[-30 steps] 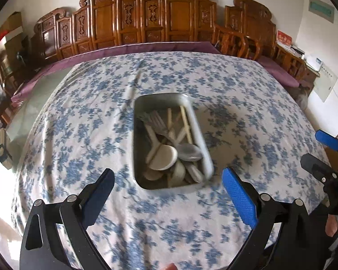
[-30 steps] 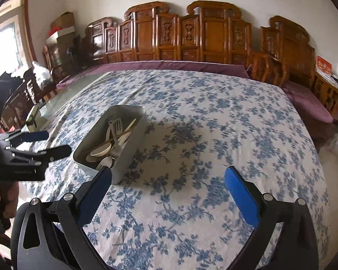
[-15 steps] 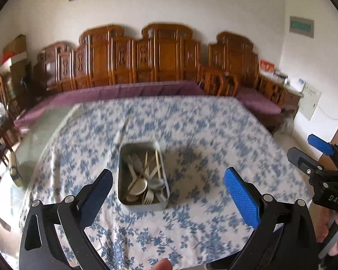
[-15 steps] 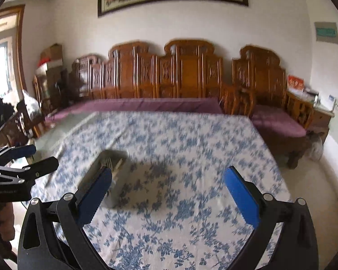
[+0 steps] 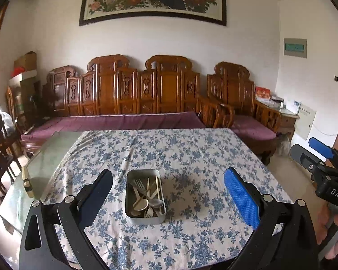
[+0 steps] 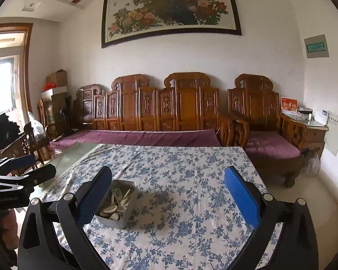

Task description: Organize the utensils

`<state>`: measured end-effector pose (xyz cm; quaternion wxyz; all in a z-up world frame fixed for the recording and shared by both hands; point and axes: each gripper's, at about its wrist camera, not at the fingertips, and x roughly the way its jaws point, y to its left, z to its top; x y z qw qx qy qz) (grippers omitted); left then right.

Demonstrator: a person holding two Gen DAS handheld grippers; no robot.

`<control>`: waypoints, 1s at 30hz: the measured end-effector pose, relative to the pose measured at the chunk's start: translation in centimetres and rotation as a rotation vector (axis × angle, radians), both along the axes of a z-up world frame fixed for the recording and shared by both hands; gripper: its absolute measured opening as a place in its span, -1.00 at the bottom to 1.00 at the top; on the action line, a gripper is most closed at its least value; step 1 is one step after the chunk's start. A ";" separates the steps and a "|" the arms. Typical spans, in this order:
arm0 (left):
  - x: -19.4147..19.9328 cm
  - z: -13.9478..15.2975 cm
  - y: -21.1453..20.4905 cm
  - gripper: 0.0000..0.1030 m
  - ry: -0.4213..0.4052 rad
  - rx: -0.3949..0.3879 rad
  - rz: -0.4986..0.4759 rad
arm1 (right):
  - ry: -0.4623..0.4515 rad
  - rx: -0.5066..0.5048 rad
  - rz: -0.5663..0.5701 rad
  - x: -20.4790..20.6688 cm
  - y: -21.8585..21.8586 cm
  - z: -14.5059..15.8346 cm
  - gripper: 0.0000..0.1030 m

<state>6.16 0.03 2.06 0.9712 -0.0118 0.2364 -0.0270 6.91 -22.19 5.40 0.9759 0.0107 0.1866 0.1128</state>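
A grey metal tray [image 5: 128, 193] stands on the blue-flowered tablecloth [image 5: 191, 157], near its front edge. Inside lie several utensils: a fork [image 5: 138, 185], spoons [image 5: 156, 203] and chopsticks [image 5: 156, 187]. My left gripper [image 5: 167, 199] is open and empty, held back from the table with the tray seen between its fingers. My right gripper [image 6: 167, 199] is also open and empty; the tray [image 6: 126, 213] sits just past its left finger [image 6: 94, 195]. In the left wrist view the right gripper [image 5: 313, 155] shows at the right edge, and in the right wrist view the left gripper [image 6: 24, 168] shows at the left.
A carved wooden bench [image 5: 133, 94] with a purple cushion runs along the far wall under a flower painting [image 6: 171, 9]. A wooden armchair [image 6: 266, 121] and a side cabinet [image 6: 313, 130] stand at the right. Dark chairs [image 6: 18, 144] sit at the left. Bare glass tabletop [image 5: 54, 148] shows left of the cloth.
Both grippers have pulled back and tilted up from the table. The tray now looks smaller and farther, and the wall and painting have come into view. Both stay open.
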 end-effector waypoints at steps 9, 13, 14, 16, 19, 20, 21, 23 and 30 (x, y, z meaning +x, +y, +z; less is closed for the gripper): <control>-0.6 0.5 0.9 0.86 -0.016 -0.008 0.021 | -0.017 -0.006 -0.005 -0.7 0.1 0.5 0.95; -0.7 0.5 0.9 0.86 -0.020 0.004 0.024 | -0.017 -0.006 -0.007 -0.6 0.3 0.4 0.95; -0.9 0.6 0.9 0.86 -0.021 0.002 0.024 | -0.017 -0.008 -0.006 -0.6 0.2 0.4 0.95; -0.9 0.6 0.8 0.86 -0.020 0.001 0.023 | -0.015 -0.004 -0.005 -0.6 0.2 0.4 0.95; -0.8 0.6 0.8 0.86 -0.019 0.007 0.021 | -0.011 -0.007 -0.003 -0.5 0.3 0.2 0.95; -0.8 0.5 0.7 0.86 -0.017 0.008 0.021 | -0.010 -0.006 -0.003 -0.5 0.3 0.1 0.95; -0.8 0.5 0.7 0.86 -0.017 0.009 0.021 | -0.009 -0.005 -0.004 -0.5 0.3 0.1 0.95; -0.8 0.5 0.7 0.86 -0.018 0.010 0.022 | -0.010 -0.007 -0.003 -0.4 0.3 0.1 0.95; -0.8 0.2 0.6 0.86 -0.015 0.011 0.017 | -0.006 -0.006 -0.004 -0.4 0.4 -0.2 0.95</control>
